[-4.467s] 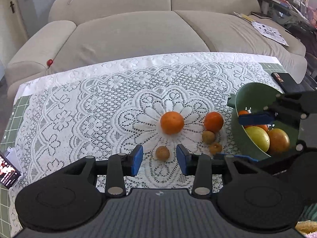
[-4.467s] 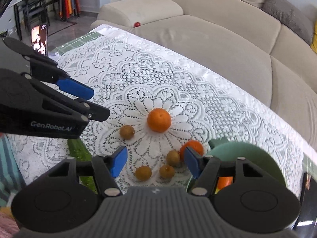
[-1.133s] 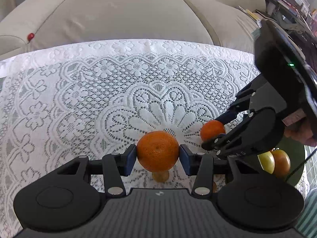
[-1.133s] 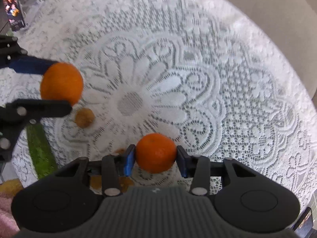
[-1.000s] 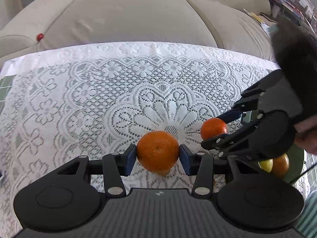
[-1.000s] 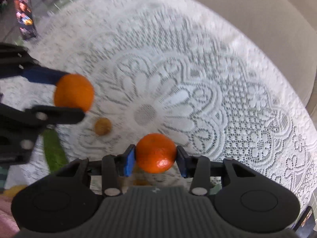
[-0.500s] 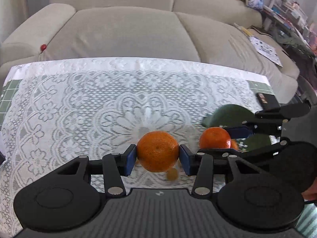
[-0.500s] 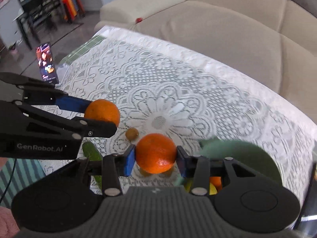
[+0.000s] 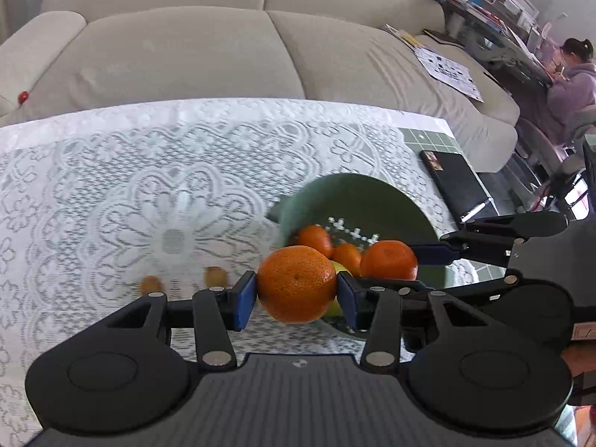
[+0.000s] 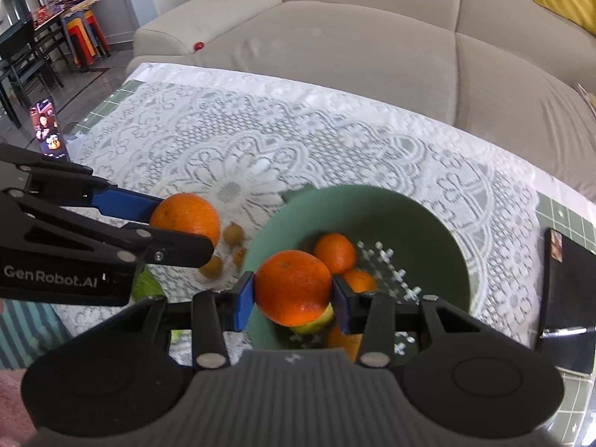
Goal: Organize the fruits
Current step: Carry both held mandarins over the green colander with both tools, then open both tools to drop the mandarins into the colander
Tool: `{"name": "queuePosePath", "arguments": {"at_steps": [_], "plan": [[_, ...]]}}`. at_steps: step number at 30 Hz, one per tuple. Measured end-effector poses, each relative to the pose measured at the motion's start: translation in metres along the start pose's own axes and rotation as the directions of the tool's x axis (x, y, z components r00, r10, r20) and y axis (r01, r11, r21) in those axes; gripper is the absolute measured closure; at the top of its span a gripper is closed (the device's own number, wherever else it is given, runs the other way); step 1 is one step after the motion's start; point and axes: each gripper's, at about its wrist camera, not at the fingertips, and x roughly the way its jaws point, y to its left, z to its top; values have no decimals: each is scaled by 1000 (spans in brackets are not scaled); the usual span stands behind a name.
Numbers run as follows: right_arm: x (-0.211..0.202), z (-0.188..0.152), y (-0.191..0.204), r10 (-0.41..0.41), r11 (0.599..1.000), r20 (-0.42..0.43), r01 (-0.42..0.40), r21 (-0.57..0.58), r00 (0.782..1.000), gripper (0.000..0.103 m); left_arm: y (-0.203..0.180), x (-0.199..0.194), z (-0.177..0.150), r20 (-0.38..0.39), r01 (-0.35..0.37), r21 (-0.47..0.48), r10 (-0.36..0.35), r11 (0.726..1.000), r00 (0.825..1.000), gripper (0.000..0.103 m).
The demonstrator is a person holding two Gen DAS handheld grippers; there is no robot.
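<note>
Both tools carried clamped oranges over bowl.

Both grippers, left and right, now carry their oranges off the lace cloth toward and over the green bowl.

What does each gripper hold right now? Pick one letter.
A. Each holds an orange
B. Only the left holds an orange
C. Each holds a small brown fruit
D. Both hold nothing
A: the left gripper is clamped on one orange and the right gripper on another orange, above the green bowl.
</note>
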Motion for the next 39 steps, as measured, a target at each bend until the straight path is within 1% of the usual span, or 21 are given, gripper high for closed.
{"name": "queuePosePath", "arguments": {"at_steps": [6, 19, 28, 32, 39], "plan": [[11, -8, -18, -27, 1000, -29, 27, 10, 999, 62, -12, 19, 6, -28, 34, 14, -34, 999, 999, 51], [48, 5, -36, -101, 993, -77, 96, -76, 992, 62, -13, 61, 24, -93, 64, -10, -64, 998, 994, 51], [72, 8, -46, -119, 991, -119, 110, -83, 986, 62, -8, 90, 29, -148, 90, -50, -97, 995, 984, 51], [80, 6, -47, -116, 991, -131, 106, -82, 985, 62, -6, 101, 29, -170, 80, -56, -89, 995, 981, 50], [86, 10, -52, -118, 991, -128, 108, -78, 985, 62, 1, 108, 34, -167, 97, -82, -109, 992, 980, 50]]}}
